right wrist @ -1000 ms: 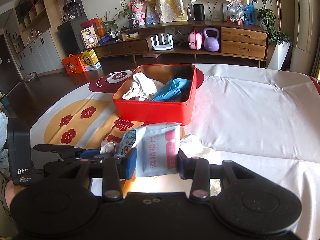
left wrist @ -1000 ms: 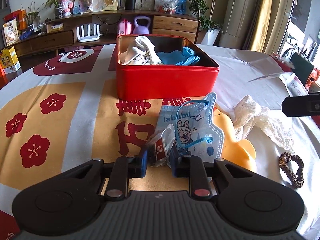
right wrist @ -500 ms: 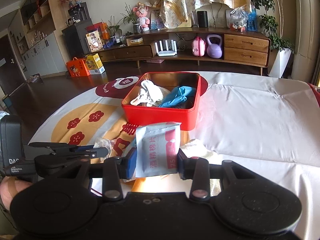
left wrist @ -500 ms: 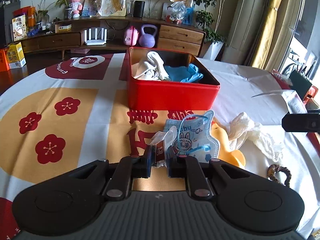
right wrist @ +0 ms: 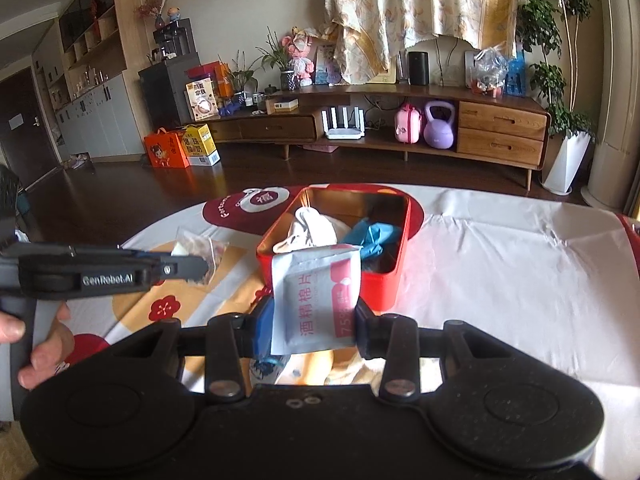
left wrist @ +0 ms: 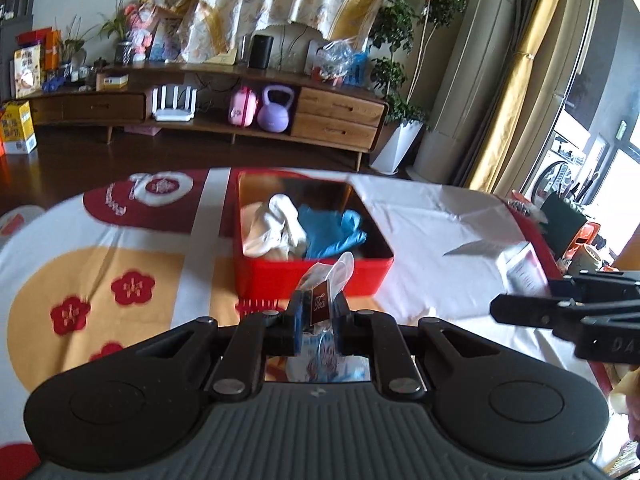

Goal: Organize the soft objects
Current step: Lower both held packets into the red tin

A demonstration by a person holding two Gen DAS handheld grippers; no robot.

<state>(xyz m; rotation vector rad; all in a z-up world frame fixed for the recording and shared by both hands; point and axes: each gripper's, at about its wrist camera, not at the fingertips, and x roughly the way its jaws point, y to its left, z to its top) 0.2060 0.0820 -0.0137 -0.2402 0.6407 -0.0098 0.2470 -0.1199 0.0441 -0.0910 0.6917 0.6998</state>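
Note:
My left gripper (left wrist: 318, 316) is shut on a small clear tea sachet (left wrist: 325, 288) with a dark red label, held up in the air in front of the red tin (left wrist: 256, 280). Inside the tin lie a white cloth (left wrist: 276, 228) and a blue glove (left wrist: 336, 232). My right gripper (right wrist: 316, 324) is shut on a white and pink wipe packet (right wrist: 316, 296), held upright above the table near the red tin (right wrist: 404, 248). In the right wrist view the left gripper (right wrist: 192, 267) reaches in from the left with the sachet (right wrist: 200, 246).
A blue cartoon mask packet (left wrist: 320, 364) lies under the left gripper, and a yellow soft toy (right wrist: 316, 364) under the right. A person's hand (right wrist: 44, 340) grips the left handle. Papers (left wrist: 524, 268) lie at the table's right edge. White tablecloth (right wrist: 500, 264) stretches to the right of the tin.
Both grippers have risen. The left one tightened on the tea sachet and lifted it off the table toward the tin. The right one still holds the wipe packet.

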